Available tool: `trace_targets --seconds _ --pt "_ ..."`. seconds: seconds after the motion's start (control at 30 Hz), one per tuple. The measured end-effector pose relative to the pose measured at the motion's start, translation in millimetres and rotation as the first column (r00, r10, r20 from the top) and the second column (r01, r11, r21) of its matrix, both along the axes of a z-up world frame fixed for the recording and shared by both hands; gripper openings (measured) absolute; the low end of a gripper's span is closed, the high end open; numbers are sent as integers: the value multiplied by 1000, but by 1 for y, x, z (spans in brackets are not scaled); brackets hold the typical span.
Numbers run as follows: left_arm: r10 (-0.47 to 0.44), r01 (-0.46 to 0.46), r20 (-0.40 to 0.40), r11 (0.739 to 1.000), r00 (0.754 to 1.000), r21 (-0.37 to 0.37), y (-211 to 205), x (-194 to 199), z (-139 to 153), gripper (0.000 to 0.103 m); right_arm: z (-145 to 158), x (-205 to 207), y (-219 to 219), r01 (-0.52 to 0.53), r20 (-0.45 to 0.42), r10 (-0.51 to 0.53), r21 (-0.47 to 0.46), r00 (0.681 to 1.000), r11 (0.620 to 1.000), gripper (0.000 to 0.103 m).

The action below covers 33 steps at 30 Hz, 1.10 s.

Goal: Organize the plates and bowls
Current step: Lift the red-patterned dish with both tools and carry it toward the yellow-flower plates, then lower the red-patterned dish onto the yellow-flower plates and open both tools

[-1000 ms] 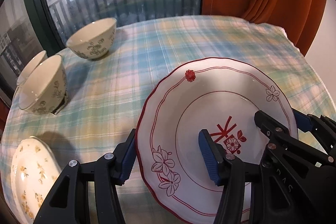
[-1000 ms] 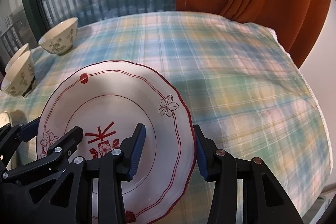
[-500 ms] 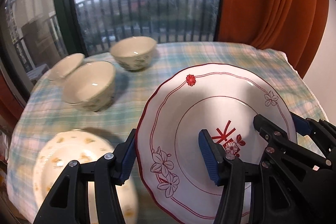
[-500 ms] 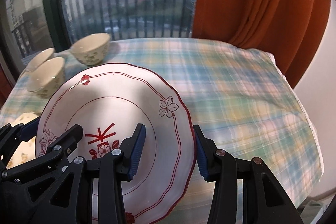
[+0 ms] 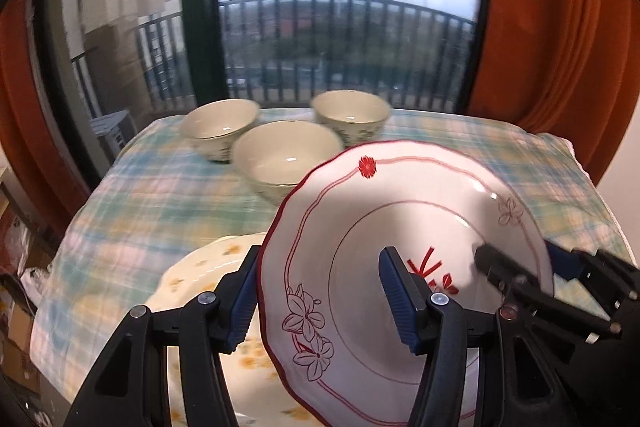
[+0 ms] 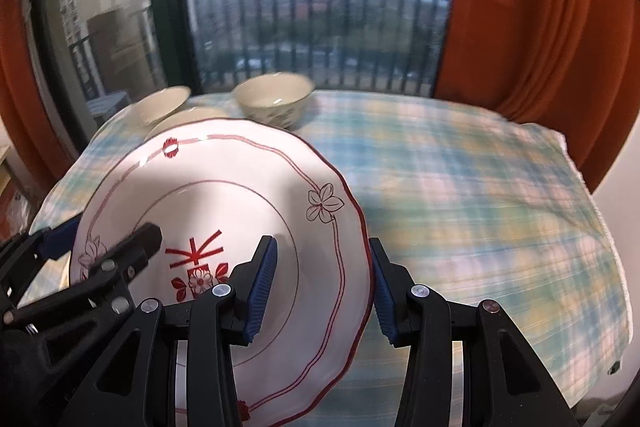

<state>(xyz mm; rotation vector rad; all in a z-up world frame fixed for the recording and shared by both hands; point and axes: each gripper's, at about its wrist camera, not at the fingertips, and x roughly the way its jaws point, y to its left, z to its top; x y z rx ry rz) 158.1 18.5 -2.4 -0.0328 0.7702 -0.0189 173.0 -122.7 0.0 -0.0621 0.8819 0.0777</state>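
A white plate with red rim and red flower pattern point(image 5: 400, 227) is held off the table by both grippers; it also shows in the right wrist view point(image 6: 224, 211). My left gripper point(image 5: 320, 299) is shut on its left rim. My right gripper point(image 6: 320, 283) is shut on its right rim. A cream plate with yellow flowers point(image 5: 200, 275) lies on the table under the left gripper. Three cream bowls point(image 5: 286, 155) point(image 5: 218, 123) point(image 5: 350, 115) stand at the far left of the table.
The table carries a blue-green plaid cloth point(image 6: 480, 195). Orange curtains point(image 6: 540, 27) hang at the back right. A window with a balcony railing point(image 5: 340, 39) is behind the table. The table's left edge point(image 5: 60, 267) drops to clutter on the floor.
Both grippers, holding the red-rimmed plate, have moved left. The bowls now sit ahead, and the yellow-flowered plate has come under the held plate.
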Motion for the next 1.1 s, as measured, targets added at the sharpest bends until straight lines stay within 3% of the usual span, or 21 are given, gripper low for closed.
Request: trace_targets --seconds 0.13,0.57,0.87,1.1 --pt "34 -34 -14 999 999 3 18 -4 -9 58 -12 0 22 -38 -47 39 27 998 999 50" --pt "85 -86 -97 996 992 -1 60 -16 -46 58 -47 1 75 -116 -140 114 -4 984 993 49" --pt "126 -127 -128 992 984 5 68 -19 -60 58 -50 -6 92 -145 -132 140 -33 981 989 50" --pt "139 -138 -97 990 986 9 67 -21 -62 58 -51 -7 94 -144 -120 138 -44 983 989 49"
